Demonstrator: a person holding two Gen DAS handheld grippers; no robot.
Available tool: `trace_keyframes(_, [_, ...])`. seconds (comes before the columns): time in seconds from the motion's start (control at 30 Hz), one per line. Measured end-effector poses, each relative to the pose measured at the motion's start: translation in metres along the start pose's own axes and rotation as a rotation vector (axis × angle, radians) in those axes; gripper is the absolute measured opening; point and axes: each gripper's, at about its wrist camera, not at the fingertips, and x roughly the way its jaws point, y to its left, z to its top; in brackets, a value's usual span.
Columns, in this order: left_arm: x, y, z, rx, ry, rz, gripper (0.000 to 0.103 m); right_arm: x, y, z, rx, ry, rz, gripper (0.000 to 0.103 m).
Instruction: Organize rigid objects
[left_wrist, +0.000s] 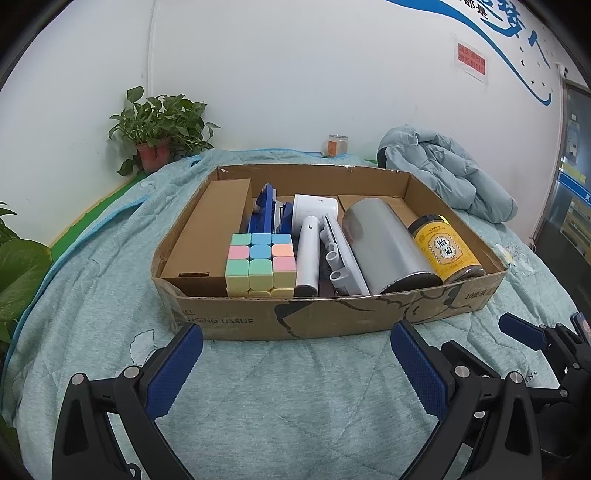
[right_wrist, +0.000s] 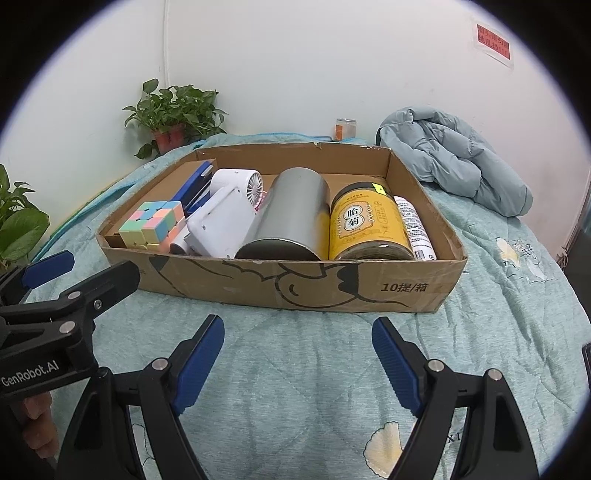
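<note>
Hovering over the pale green quilted bedspread (left_wrist: 280, 398), the left tool (left_wrist: 295, 354) has its blue-padded jaws spread wide with nothing between them, and the right tool (right_wrist: 297, 354) hangs beside it in the same way, jaws apart and empty.

Just ahead of both tools sits the shallow brown cardboard box (left_wrist: 332, 317), printed with a black line drawing on its near wall. Packed inside it (side by side, most lying flat) are the task's things. Ahead and to the left of the left tool lies a long plain cardboard carton (left_wrist: 207, 236). Next to it stands a pastel-coloured puzzle cube (left_wrist: 260, 264), with a blue stapler-like object (left_wrist: 264, 210) behind it. Straight ahead lies a white handheld fan (left_wrist: 310, 236), then a white plastic holder (left_wrist: 343, 258). Ahead of the right tool lies a silver metal cylinder tin (right_wrist: 291, 218), touching a yellow-labelled jar (right_wrist: 365, 225), and a slim white tube (right_wrist: 415, 229) rests against the box's right wall.

Beyond the box, near the white wall, stand a potted green plant (left_wrist: 159, 129) and a small glass jar with an orange label (left_wrist: 338, 144); a crumpled light blue padded jacket (left_wrist: 443, 170) lies off to the right.
</note>
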Motion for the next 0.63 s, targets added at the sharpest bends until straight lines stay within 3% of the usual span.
trace_keyframes(0.63, [0.016, 0.005, 0.011, 0.0, -0.018, -0.016, 0.102, 0.01, -0.001, 0.008, -0.001, 0.002, -0.001, 0.082])
